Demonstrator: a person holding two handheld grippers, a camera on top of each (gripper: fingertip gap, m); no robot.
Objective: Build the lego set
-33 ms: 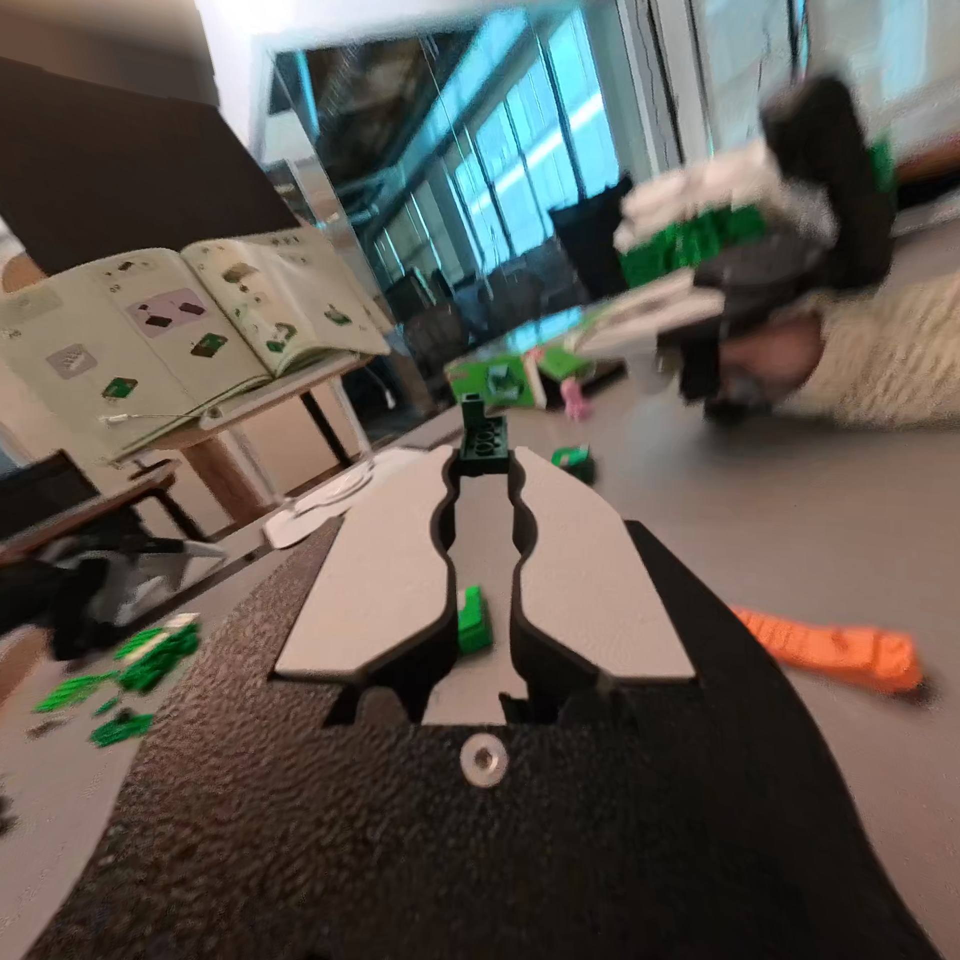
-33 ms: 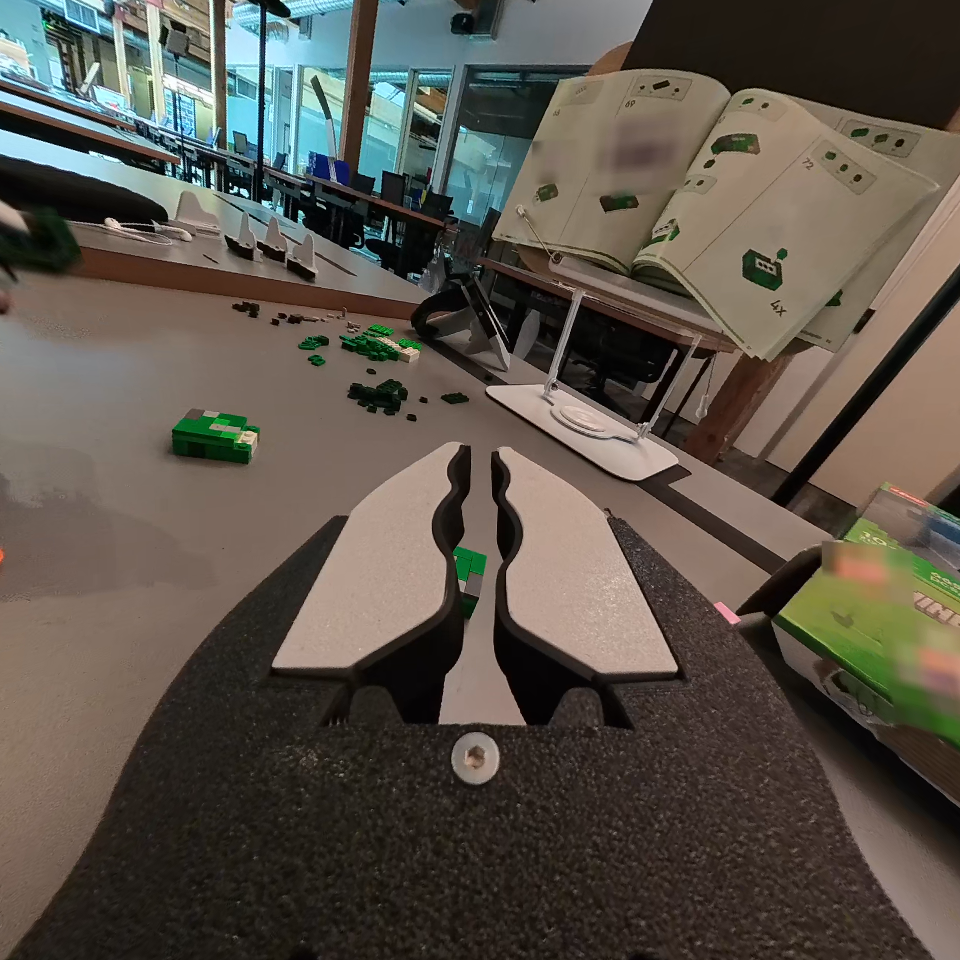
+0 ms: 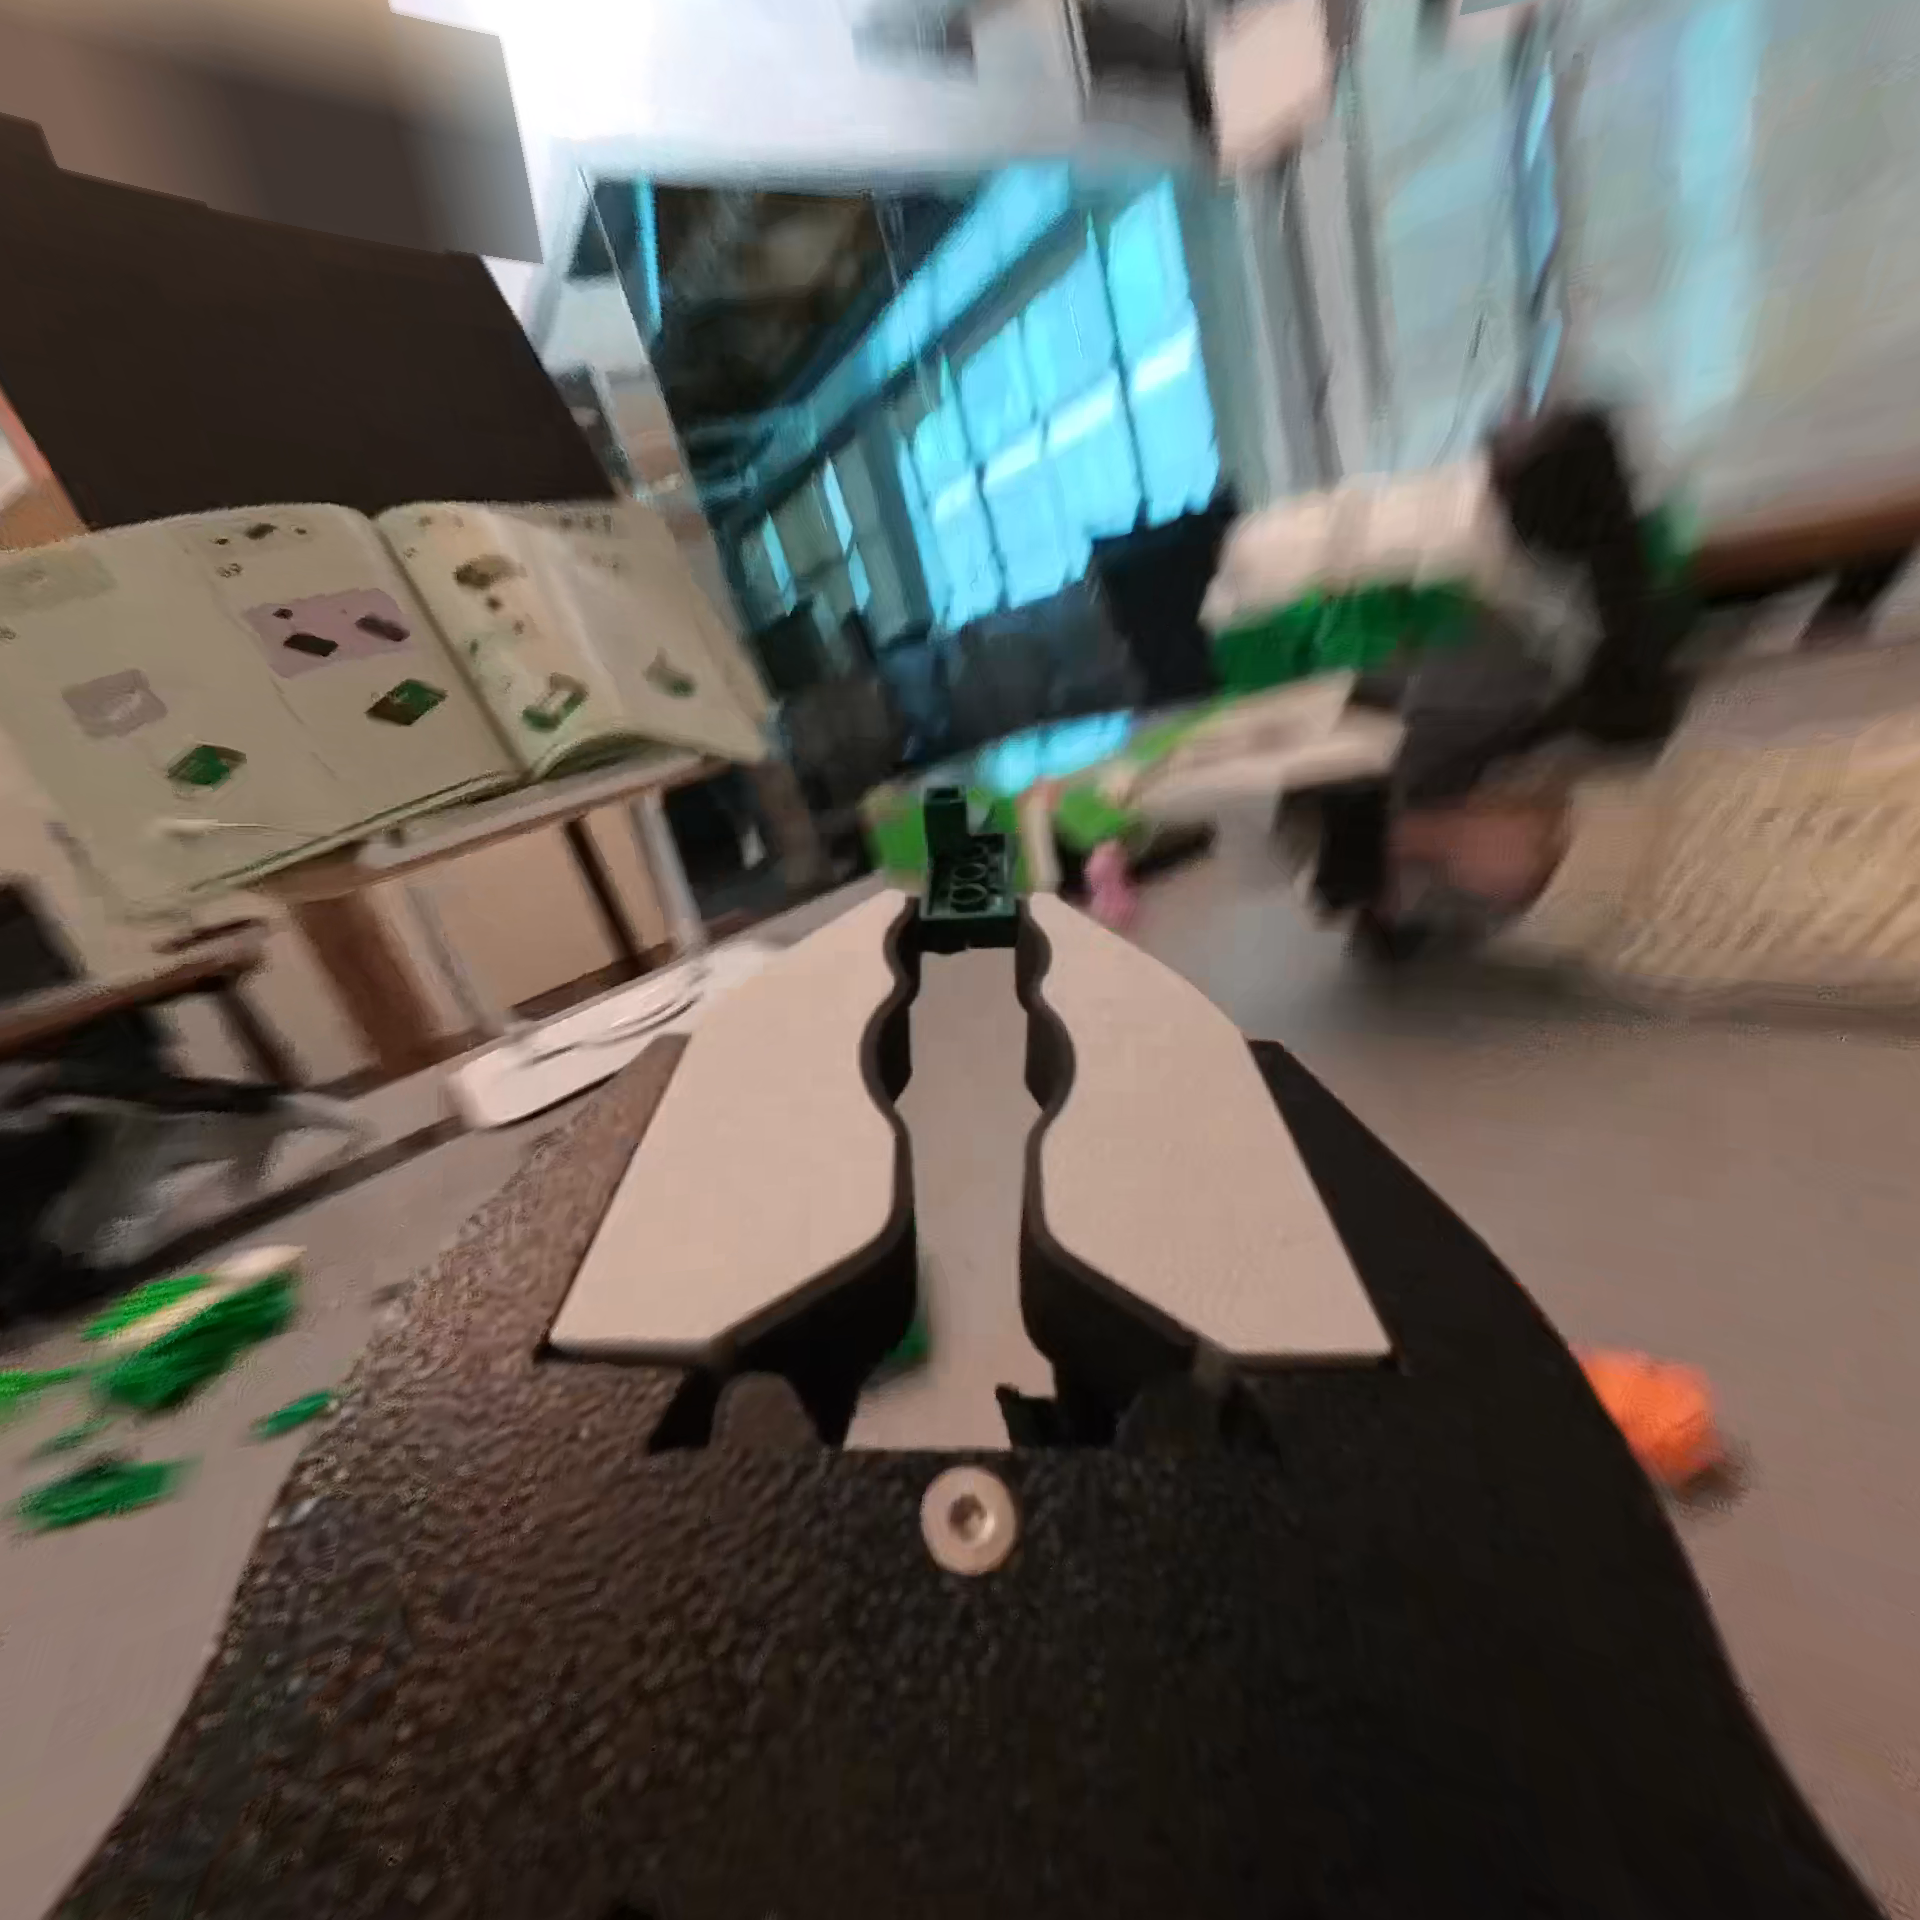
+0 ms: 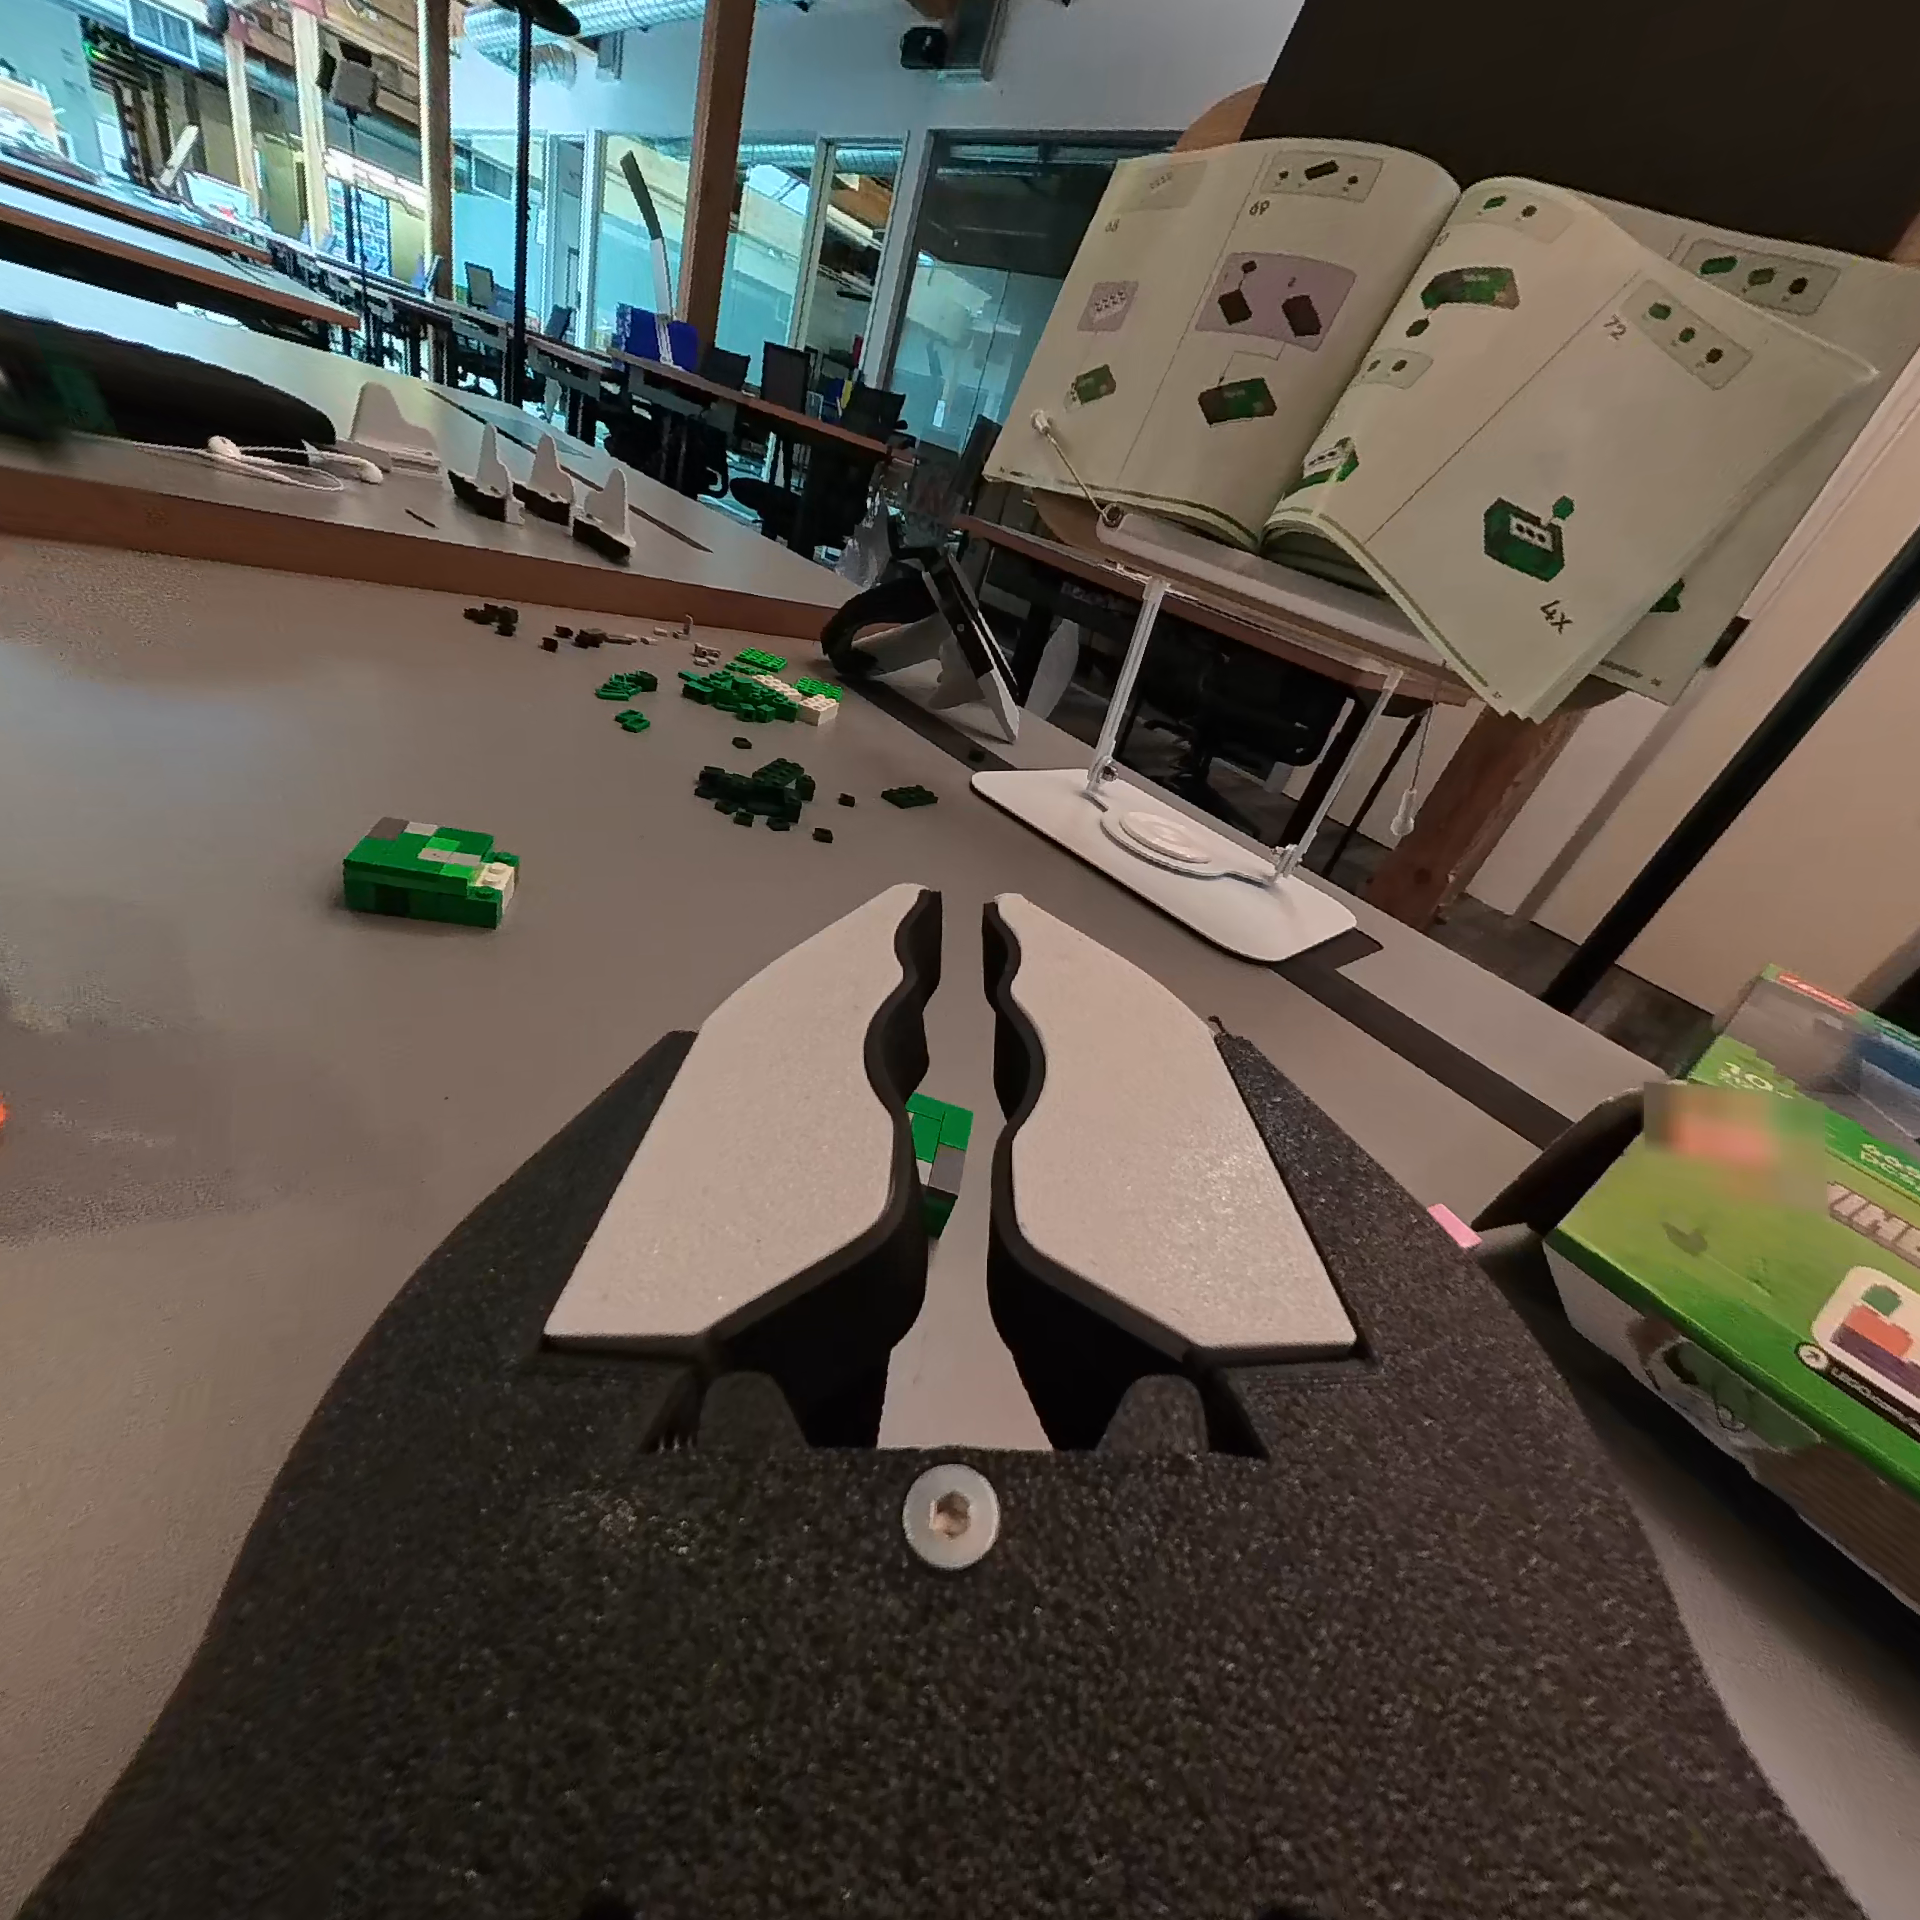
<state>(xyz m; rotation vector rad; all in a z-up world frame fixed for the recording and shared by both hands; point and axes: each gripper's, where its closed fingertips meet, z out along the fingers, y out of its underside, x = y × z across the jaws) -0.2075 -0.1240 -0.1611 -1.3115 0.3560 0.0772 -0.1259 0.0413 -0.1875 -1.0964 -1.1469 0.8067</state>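
A dark green brick (image 3: 966, 894) is shown against a grey tabletop (image 4: 260, 1039); a bright green, white and grey block (image 4: 429, 871) is seen at left.

Bright window daylight, left view motion-blurred, right view sharp, wide-angle distortion

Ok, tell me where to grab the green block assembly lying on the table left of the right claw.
Grip the green block assembly across its two long side faces, near mid-length, coming straight down from above. It lies flat on the table as a low, boxy slab with nothing close beside it, so those flat sides probably offer parallel surfaces to clamp.
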